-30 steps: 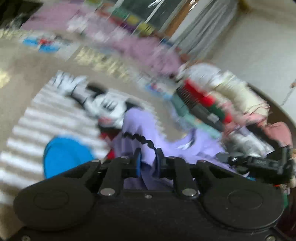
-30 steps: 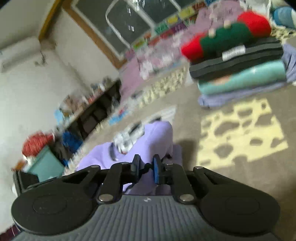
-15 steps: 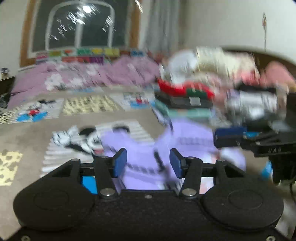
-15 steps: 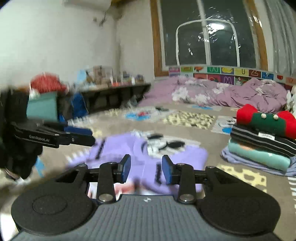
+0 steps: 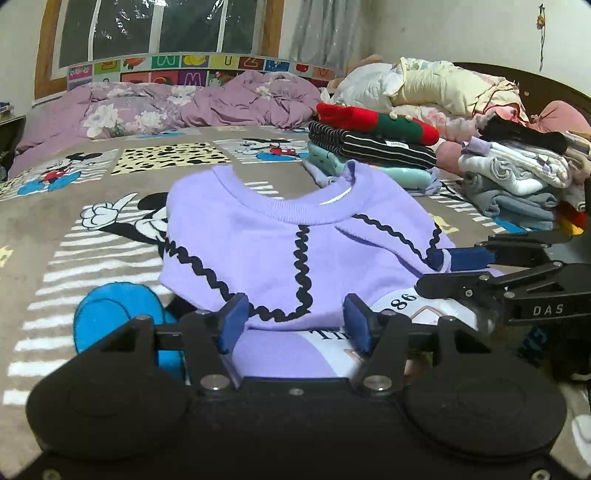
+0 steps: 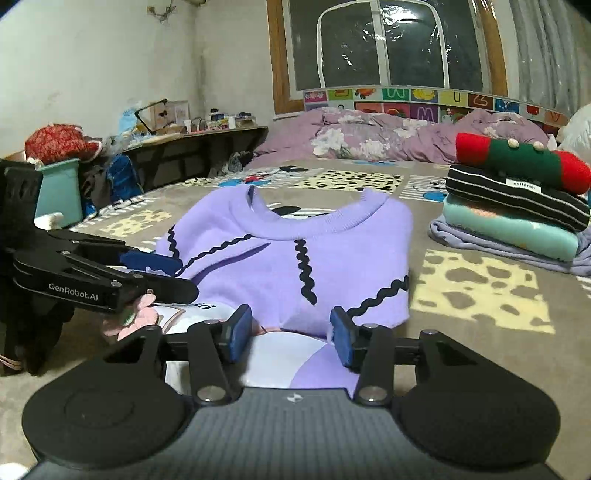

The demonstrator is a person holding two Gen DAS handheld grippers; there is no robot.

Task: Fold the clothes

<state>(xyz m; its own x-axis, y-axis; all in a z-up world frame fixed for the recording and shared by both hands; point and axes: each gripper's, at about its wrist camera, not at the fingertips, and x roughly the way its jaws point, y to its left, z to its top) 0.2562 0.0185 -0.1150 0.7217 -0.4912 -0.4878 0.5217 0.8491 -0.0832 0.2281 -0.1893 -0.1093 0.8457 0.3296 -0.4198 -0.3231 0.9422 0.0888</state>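
both tools, left tool and right tool, are opening, gripping nothing; folded purple sweater lies on the bed.

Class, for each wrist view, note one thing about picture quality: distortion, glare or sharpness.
Left wrist view: sharp, with fisheye bending of the window frame and dark corners. Right wrist view: also sharp; glare streaks on the window glass.

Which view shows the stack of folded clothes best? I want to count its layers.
The right wrist view: the stack of folded clothes sits near and unobstructed, showing red-and-green, black striped, teal and pale purple layers. In the left wrist view the same stack lies farther back, its lower layers partly hidden behind the purple sweater.
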